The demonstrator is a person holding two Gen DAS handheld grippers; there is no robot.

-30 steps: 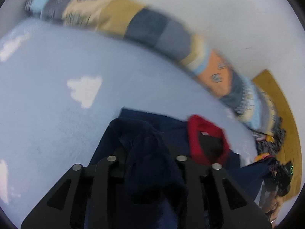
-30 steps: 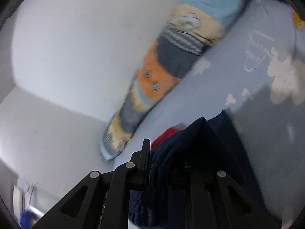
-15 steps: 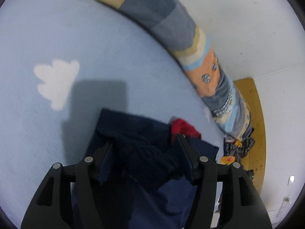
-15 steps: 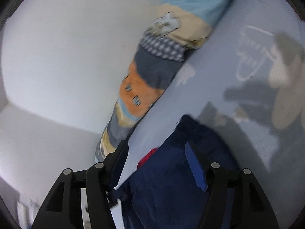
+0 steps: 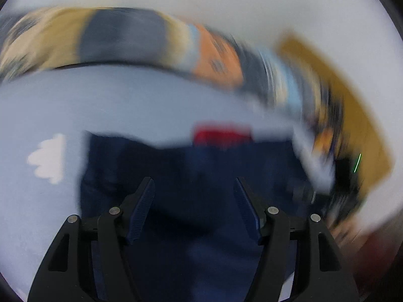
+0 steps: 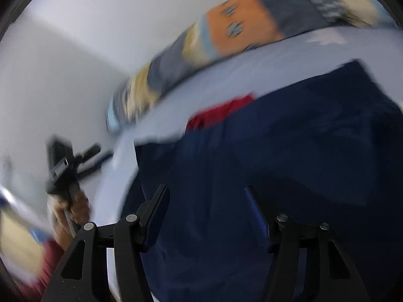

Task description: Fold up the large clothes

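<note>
A navy garment (image 5: 201, 171) with a red collar lining (image 5: 221, 136) lies flat on the light blue bed sheet (image 5: 75, 105). It also shows in the right wrist view (image 6: 289, 151), red lining (image 6: 221, 112) at its far edge. My left gripper (image 5: 194, 183) is open and empty above the near part of the garment. My right gripper (image 6: 205, 191) is open and empty over the garment's left side. The left gripper, held in a hand, shows in the right wrist view (image 6: 63, 168). Both views are motion-blurred.
A long patchwork bolster (image 5: 151, 40) in grey, orange and beige lies along the far edge of the bed against a white wall; it shows in the right wrist view too (image 6: 226, 30). A wooden board (image 5: 352, 105) and dark clutter stand at the right.
Both grippers, shut on navy cloth a second ago, opened and let it go. The garment now lies flat, and both grippers have pulled back and swung.
</note>
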